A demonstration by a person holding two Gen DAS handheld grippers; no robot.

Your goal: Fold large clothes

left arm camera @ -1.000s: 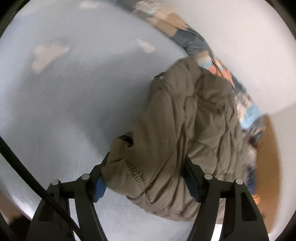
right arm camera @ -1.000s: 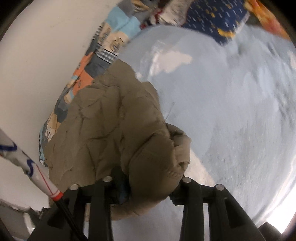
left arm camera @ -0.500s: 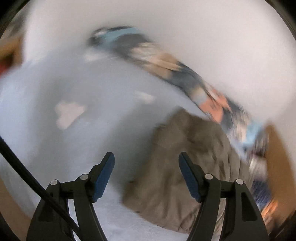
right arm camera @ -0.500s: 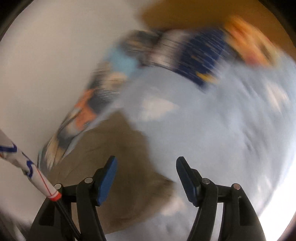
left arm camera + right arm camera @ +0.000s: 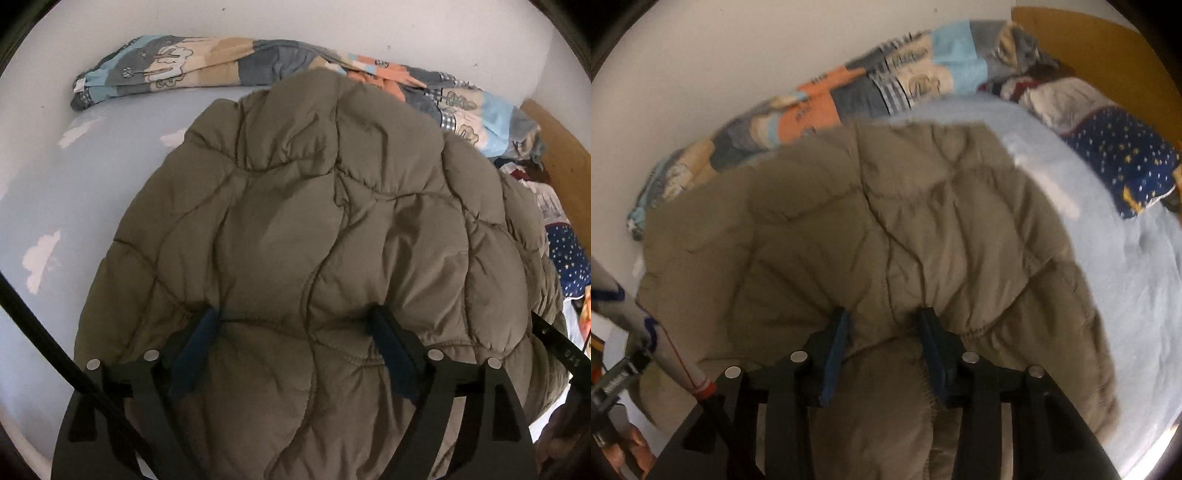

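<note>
An olive-brown quilted puffer jacket (image 5: 314, 229) lies spread on a light blue bed sheet (image 5: 55, 192) and fills both views; in the right wrist view the jacket (image 5: 886, 229) is also spread wide. My left gripper (image 5: 295, 332) stands wide open with the jacket's near edge bulging between its fingers. My right gripper (image 5: 884, 325) is closed narrowly on a bunched fold of the jacket's near edge.
A patchwork quilt (image 5: 207, 62) is rolled along the white wall at the far side, also in the right wrist view (image 5: 849, 92). A dark blue star-print cloth (image 5: 1123, 162) and other bedding lie at the right by a wooden headboard (image 5: 1100, 55).
Half a second ago both grippers were open and off the jacket. Now both are down at its near edge, and the right gripper has closed on a fold. The jacket lies wider.
</note>
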